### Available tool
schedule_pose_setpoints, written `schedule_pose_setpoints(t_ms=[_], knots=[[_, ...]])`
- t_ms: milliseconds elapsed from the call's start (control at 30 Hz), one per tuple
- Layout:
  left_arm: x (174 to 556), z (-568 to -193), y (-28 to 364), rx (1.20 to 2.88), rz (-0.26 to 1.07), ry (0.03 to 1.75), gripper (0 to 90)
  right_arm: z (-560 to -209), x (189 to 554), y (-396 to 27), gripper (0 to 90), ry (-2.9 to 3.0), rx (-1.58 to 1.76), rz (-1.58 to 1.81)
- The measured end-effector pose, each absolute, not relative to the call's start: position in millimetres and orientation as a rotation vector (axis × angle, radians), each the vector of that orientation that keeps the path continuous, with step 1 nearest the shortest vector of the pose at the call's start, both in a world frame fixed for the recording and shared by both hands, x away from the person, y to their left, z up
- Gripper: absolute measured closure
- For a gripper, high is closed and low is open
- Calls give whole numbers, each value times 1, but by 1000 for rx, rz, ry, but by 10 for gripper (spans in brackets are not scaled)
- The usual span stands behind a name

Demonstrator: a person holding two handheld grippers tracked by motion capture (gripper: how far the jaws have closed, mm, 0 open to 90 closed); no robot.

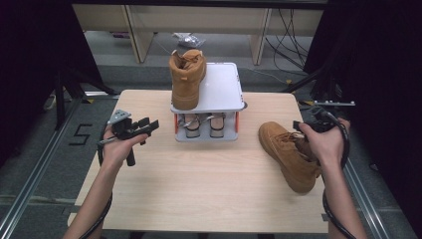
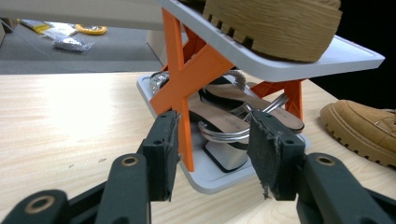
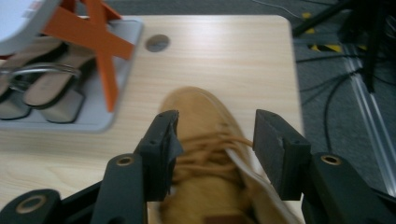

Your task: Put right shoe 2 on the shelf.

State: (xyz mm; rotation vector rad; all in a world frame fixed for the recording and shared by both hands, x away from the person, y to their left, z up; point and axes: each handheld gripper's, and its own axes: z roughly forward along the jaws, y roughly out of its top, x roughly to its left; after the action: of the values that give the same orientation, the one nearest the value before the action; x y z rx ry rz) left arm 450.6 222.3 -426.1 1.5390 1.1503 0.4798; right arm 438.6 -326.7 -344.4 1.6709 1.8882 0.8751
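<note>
On the tabletop [image 1: 199, 179] a two-tier shoe rack [image 1: 221, 89] is seen with one tan boot [image 1: 186, 77] on top and sandals [image 1: 201, 124], partly hidden, beneath. A second boot [image 1: 288, 154] lies at the right, blurred and cut off in the right gripper view. The right gripper [image 3: 212, 140] is spread over its laces, nothing pinched; the left gripper [image 2: 212, 151] is held wide apart near the rack, empty.

I see a pale wooden table [image 1: 199, 189] carrying a two-tier shoe rack [image 1: 226, 84] at its far edge and a tan boot [image 1: 288, 154] on the right.
</note>
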Motion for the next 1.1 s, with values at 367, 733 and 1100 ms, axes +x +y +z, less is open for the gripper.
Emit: schedule_pose_setpoints(t_ms=[367, 733, 1100], knots=[[440, -439, 228, 1542, 475, 1161, 525, -360, 411, -374, 508, 1898, 1806, 746], [433, -451, 227, 1544, 470, 1168, 524, -379, 410, -372, 552, 1937, 1915, 733], [428, -455, 229, 1540, 468, 1173, 522, -390, 420, -375, 639, 2081, 1931, 665]])
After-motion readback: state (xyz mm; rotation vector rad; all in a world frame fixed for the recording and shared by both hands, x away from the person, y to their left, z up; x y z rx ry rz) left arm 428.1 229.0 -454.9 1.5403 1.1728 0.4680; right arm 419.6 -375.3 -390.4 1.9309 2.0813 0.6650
